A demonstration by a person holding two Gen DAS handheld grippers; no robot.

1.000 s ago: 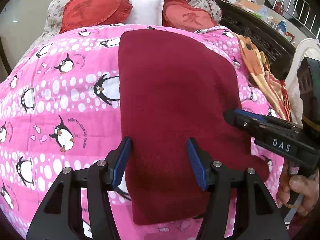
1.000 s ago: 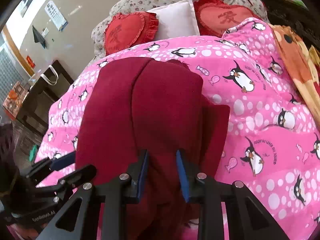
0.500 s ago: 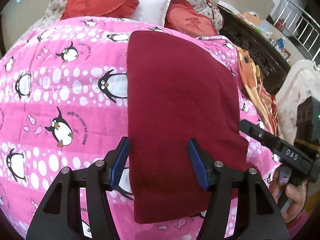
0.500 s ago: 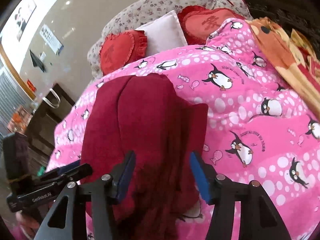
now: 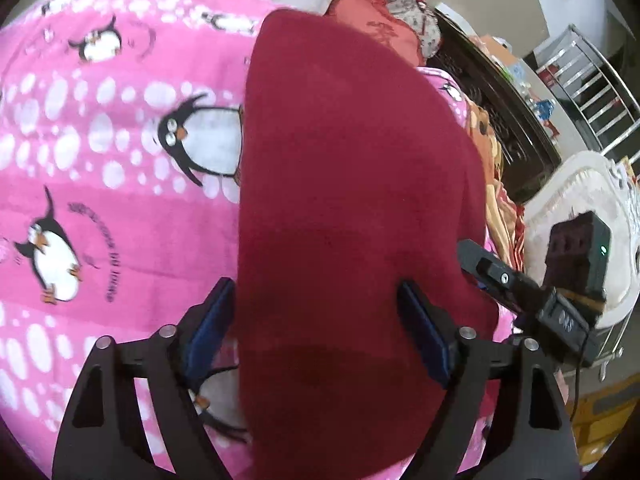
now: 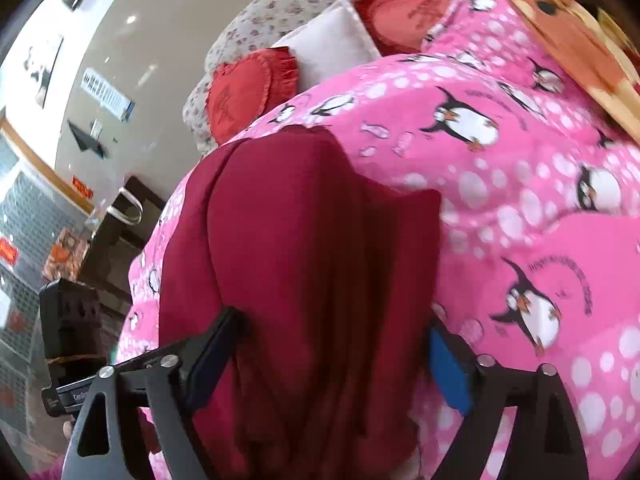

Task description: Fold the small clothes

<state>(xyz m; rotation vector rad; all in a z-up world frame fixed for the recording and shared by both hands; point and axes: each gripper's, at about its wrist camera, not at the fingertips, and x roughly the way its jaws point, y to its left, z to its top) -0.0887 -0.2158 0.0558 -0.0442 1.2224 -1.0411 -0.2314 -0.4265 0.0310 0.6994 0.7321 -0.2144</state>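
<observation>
- Dark red garment (image 5: pixel 352 216) fills the centre of both wrist views, folded into a long strip on the pink penguin blanket (image 5: pixel 120 184).
- Left gripper (image 5: pixel 316 320): jaws spread wide, holding nothing, over the garment's near end.
- Right gripper (image 6: pixel 332 352): jaws also wide apart, bunched cloth between them, ungripped.
- Red heart cushions (image 6: pixel 248 92) sit upper centre, beyond.

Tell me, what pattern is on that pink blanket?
The blanket has black-and-white penguins with white spots and small fish; the right wrist view shows it best.
</observation>
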